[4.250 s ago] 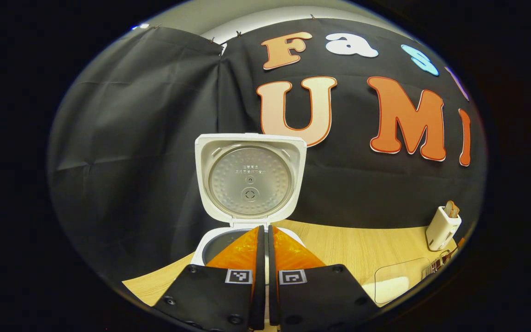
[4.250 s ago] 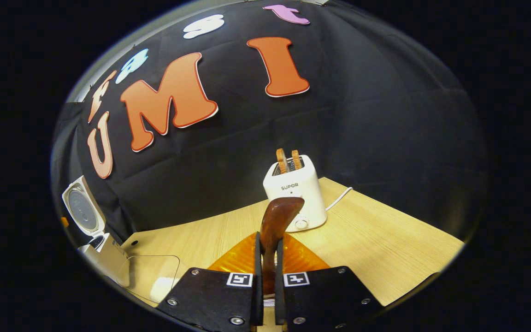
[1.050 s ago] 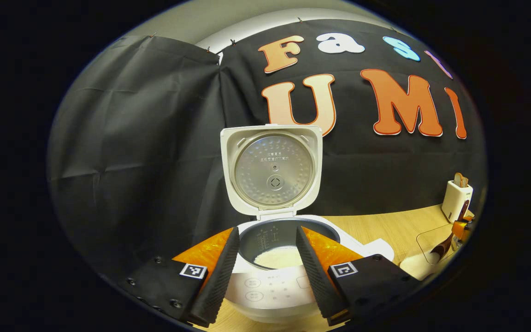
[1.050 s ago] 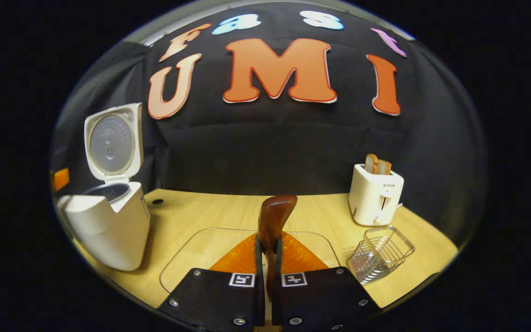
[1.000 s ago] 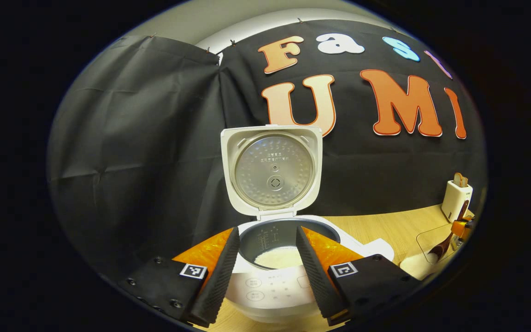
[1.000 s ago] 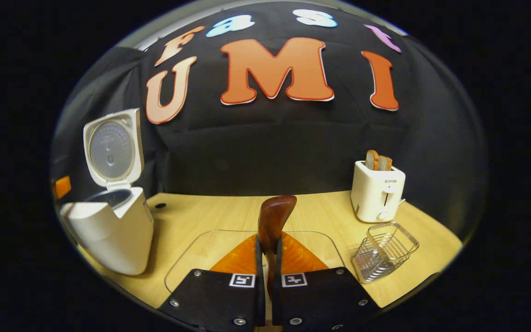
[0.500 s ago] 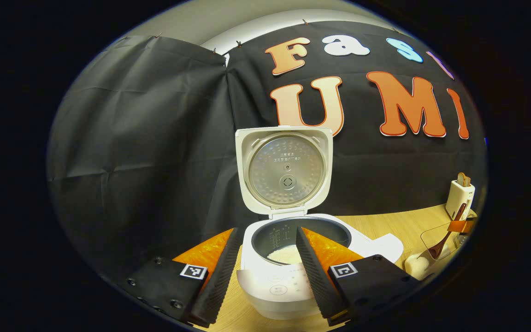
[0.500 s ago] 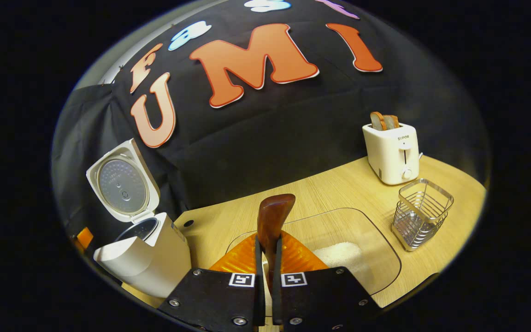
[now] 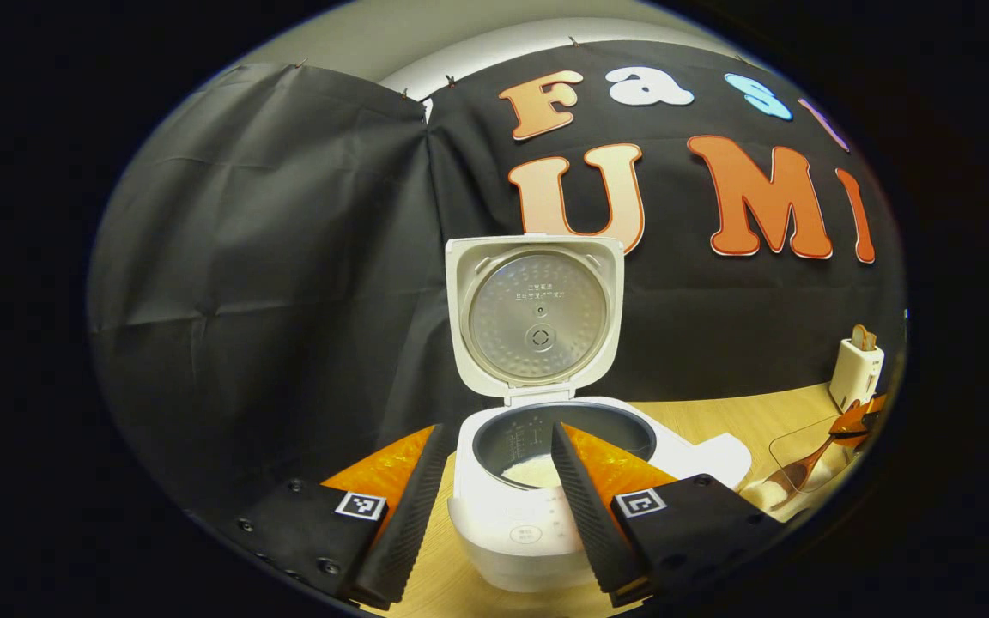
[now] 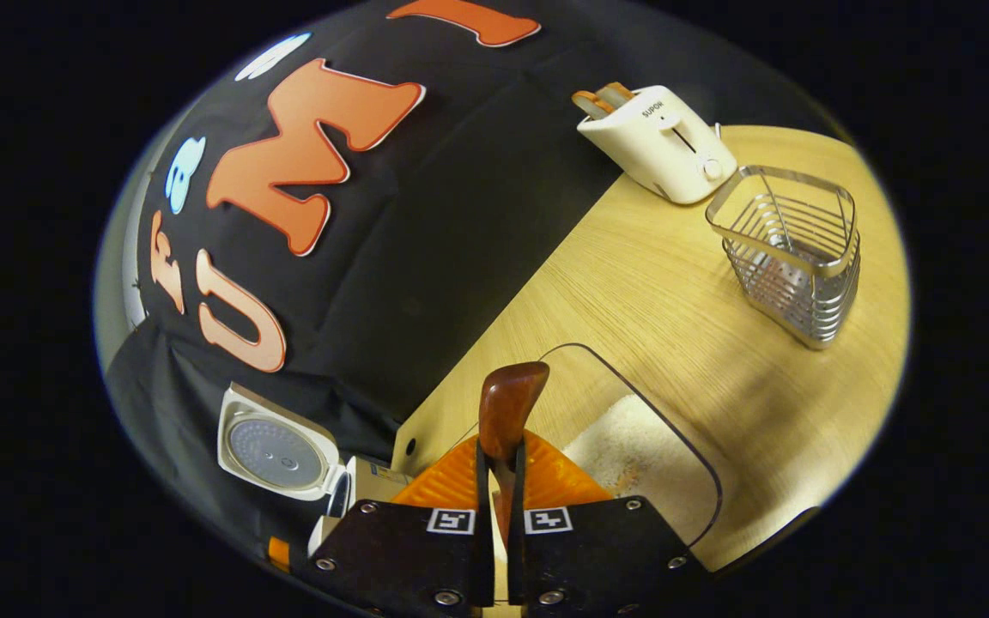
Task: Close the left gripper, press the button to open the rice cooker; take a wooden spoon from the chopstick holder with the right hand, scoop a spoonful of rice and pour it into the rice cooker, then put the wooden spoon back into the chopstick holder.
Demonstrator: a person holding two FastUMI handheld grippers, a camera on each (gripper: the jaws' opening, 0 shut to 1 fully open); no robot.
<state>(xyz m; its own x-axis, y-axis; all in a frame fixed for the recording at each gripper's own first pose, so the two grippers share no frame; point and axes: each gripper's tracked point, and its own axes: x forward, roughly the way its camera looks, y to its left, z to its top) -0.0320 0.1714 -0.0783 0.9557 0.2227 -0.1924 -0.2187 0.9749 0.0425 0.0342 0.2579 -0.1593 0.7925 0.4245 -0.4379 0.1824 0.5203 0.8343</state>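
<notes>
Left gripper view: the rice cooker [image 9: 537, 498], white and rounded, is standing on the wooden table [image 9: 718, 421] with its lid [image 9: 536, 316] swung fully up, showing a dimpled metal inner plate. Its dark inner pot [image 9: 546, 433] is holding a low mound of white rice [image 9: 530, 470]. The left gripper [image 9: 488, 506] is hanging before the cooker with its fingers spread wide apart, grasping nothing, and the cooker's front is showing between them. At the far right edge, the right gripper [image 9: 857, 418] is dipping the wooden spoon [image 9: 795, 472] toward a pile of rice in the clear tray [image 9: 803, 429]; whether the bowl is touching the grains cannot be told.

Right gripper view: the right gripper [image 10: 494, 481] is clenched on the wooden spoon [image 10: 507, 408], both fingers pressing its dark red-brown handle, whose glossy rounded end is rising between them. The view is strongly tilted. Below and to the right, the clear tray [image 10: 692, 463] is lying on the table [image 10: 658, 283] with white rice [image 10: 623, 451] heaped in it. The chopstick holder [image 10: 791, 253], a wire basket, is standing near the white toaster [image 10: 658, 137], which is carrying two slices of bread [image 10: 602, 96]. The open rice cooker [image 10: 288, 455] is showing at lower left. The pale wood-grain table is running up to the black cloth wall [image 10: 460, 189].
</notes>
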